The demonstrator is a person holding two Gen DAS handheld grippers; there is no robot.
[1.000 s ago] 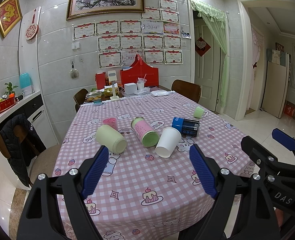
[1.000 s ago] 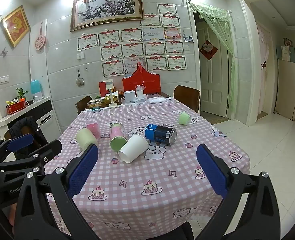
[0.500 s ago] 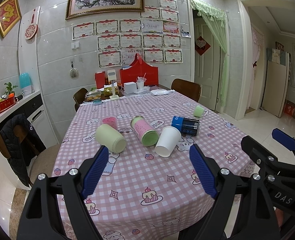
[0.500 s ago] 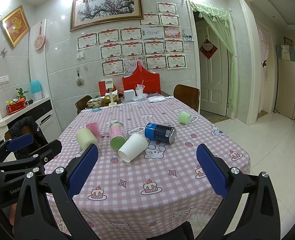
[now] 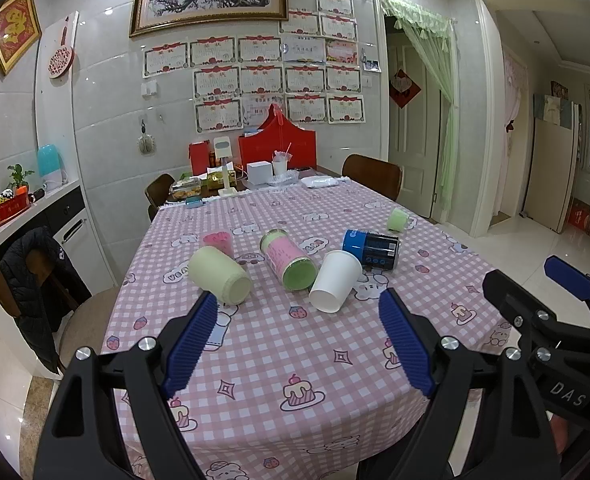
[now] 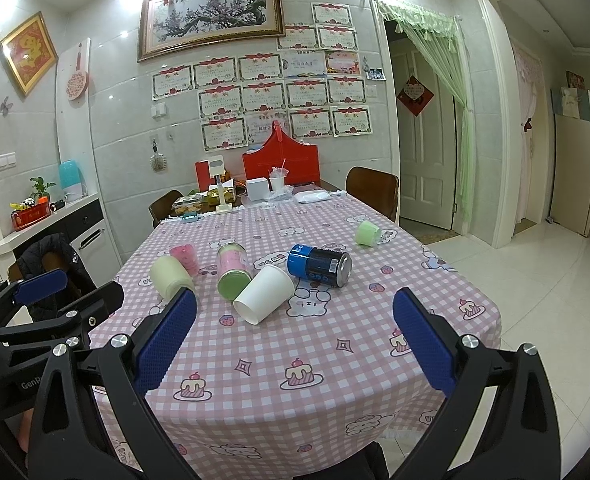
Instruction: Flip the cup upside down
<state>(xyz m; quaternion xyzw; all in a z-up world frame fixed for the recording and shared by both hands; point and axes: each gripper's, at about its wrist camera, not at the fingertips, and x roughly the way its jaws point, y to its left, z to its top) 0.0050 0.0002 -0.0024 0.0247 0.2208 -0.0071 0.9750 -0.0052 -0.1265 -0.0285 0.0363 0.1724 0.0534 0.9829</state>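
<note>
Several cups lie on their sides on the pink checked tablecloth [image 5: 279, 344]: a white paper cup [image 5: 336, 286] [image 6: 264, 294], a pale green cup [image 5: 219, 275] [image 6: 171, 278], a pink jar with a green lid [image 5: 288, 259] [image 6: 233, 273], a blue can [image 5: 371, 248] [image 6: 320, 265]. A pink cup [image 5: 218, 242] [image 6: 185, 258] stands upside down. A small green cup [image 5: 398, 219] [image 6: 367, 233] lies far right. My left gripper [image 5: 299, 344] is open and empty, near the table's front edge. My right gripper [image 6: 295, 344] is open and empty beside it.
Boxes, a red holder [image 5: 277, 148] and food containers crowd the table's far end. Chairs stand at the left [image 5: 35, 276] and far right [image 5: 371, 176]. A counter [image 5: 19, 216] runs along the left wall. A doorway [image 5: 415, 140] opens at the right.
</note>
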